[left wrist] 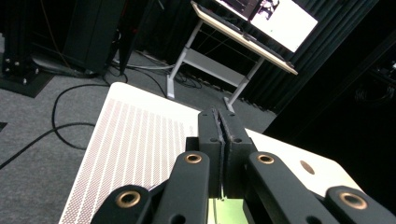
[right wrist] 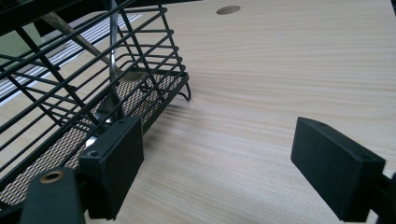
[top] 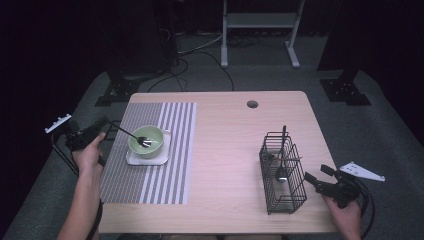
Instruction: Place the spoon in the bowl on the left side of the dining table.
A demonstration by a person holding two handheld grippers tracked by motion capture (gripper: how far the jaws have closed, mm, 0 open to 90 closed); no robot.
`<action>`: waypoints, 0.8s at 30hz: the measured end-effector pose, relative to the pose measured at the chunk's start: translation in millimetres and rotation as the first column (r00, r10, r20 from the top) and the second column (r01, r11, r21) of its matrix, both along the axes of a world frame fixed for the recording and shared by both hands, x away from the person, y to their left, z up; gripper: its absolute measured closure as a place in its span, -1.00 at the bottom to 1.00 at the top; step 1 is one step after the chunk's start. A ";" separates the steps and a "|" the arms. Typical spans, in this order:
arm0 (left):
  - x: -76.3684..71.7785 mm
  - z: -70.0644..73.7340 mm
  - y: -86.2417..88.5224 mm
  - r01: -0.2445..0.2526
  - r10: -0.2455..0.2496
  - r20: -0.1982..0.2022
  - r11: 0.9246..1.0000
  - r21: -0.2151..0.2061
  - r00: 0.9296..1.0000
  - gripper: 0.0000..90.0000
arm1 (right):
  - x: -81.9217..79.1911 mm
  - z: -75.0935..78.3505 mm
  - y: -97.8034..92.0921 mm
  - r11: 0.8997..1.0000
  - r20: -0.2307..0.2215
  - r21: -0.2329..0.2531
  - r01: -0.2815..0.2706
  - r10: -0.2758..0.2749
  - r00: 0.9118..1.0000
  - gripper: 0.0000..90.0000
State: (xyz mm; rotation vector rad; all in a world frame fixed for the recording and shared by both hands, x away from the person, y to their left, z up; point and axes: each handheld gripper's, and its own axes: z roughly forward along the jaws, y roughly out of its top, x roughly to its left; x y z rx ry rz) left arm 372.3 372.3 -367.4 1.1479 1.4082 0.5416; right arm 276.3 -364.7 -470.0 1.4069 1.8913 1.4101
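A green bowl [top: 147, 140] sits on a white square plate [top: 135, 159] on the striped placemat [top: 150, 180]. A metal utensil [top: 127, 133] rests its head in the bowl, and its dark handle slants up-left to my left gripper [top: 106, 123]. That gripper [left wrist: 220, 121] has its jaws pressed together, apparently on the handle's end, which the jaws hide. A black wire basket [top: 282, 172] at the right holds a spoon [top: 281, 170] and another leaning utensil. My right gripper [top: 312, 177] is open just right of the basket. In the right gripper view [right wrist: 219, 163] its left finger [right wrist: 114, 163] is by the basket [right wrist: 70, 93].
A round cable hole [top: 252, 104] lies near the table's far edge. Bare wood spreads between placemat and basket. Beyond the table are a grey desk frame [top: 260, 22], black stand feet [top: 345, 90] and floor cables [top: 200, 50].
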 end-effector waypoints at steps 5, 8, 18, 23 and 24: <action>-0.2 -5.3 1.9 -0.008 0.008 -0.008 1.000 0.003 1.000 0.98 | 0.3 0.0 1.6 1.000 -0.003 -0.006 -0.006 0.006 1.000 -0.64; -0.2 -8.4 3.2 -0.013 0.013 -0.016 1.000 0.003 1.000 0.98 | 0.3 0.0 1.5 1.000 -0.004 -0.005 -0.006 0.006 1.000 -0.64; -0.2 -17.6 5.5 -0.019 0.019 -0.035 1.000 0.002 0.999 0.98 | 0.6 -0.2 2.0 1.000 -0.005 -0.010 -0.008 0.008 1.000 -0.64; 0.7 -22.8 4.7 -0.020 0.019 -0.043 1.000 0.000 0.999 0.98 | 0.5 -0.3 1.6 1.000 -0.006 -0.007 -0.007 0.007 1.000 -0.64; 0.9 -23.7 4.4 -0.020 0.020 -0.044 1.000 -0.004 0.999 0.98 | 0.6 -0.3 1.6 1.000 -0.006 -0.007 -0.007 0.007 1.000 -0.64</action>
